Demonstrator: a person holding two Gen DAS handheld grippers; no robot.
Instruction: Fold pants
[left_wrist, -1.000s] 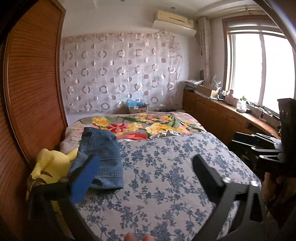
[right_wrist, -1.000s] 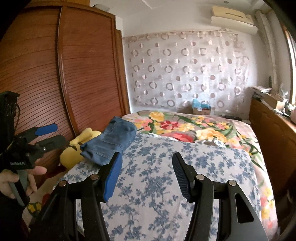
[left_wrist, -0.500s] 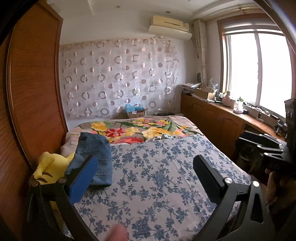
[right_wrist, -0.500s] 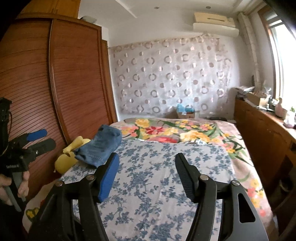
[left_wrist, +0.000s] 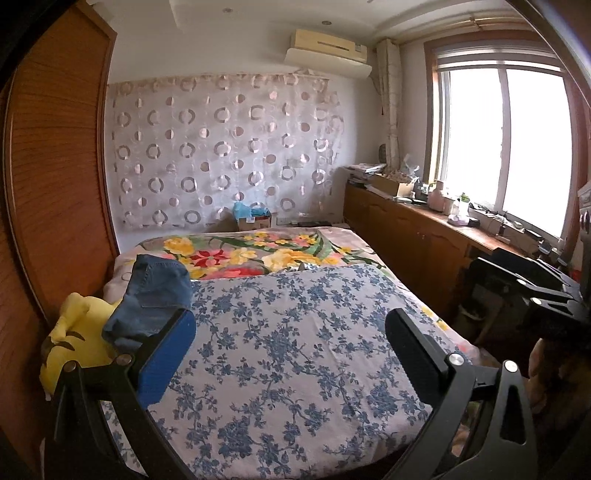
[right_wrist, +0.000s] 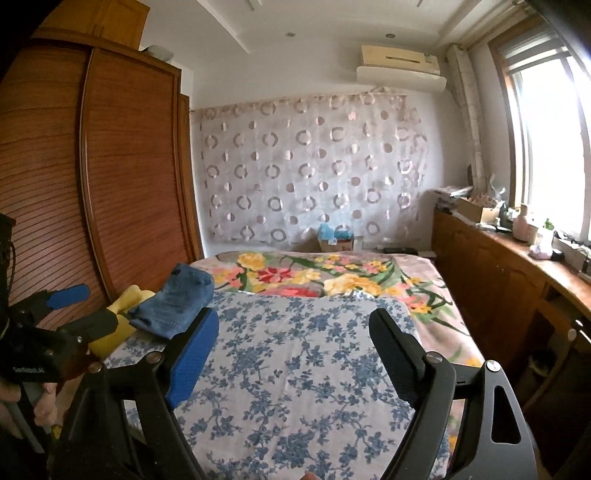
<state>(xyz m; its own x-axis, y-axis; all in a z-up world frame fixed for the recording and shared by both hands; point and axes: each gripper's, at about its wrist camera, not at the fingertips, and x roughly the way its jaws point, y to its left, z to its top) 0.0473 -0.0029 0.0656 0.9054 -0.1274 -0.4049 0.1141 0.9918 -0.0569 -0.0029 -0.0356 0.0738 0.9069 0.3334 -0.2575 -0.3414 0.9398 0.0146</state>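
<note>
A pair of blue jeans (left_wrist: 155, 295) lies folded in a compact stack at the left side of the bed, on the blue-flowered sheet (left_wrist: 295, 350). My left gripper (left_wrist: 290, 317) hovers over the near part of the sheet, open, nothing between its fingers; the jeans lie just beyond its blue pad. In the right wrist view the jeans (right_wrist: 177, 302) sit left of centre. My right gripper (right_wrist: 293, 317) hangs above the sheet (right_wrist: 295, 369) with its jaws opening and nothing between them. The left gripper (right_wrist: 74, 306) also shows at the left edge, held by a hand.
A yellow plush toy (left_wrist: 74, 332) lies between the jeans and the brown louvred wardrobe (right_wrist: 129, 184). A flowered blanket (left_wrist: 240, 254) covers the far bed. A low wooden cabinet (right_wrist: 498, 266) with clutter runs under the window on the right. A cardboard box (right_wrist: 334, 243) stands beyond the bed.
Both grippers have drawn back from the bed, so the jeans look smaller and farther. The right gripper's jaws have spread wider. The jeans have not moved.
</note>
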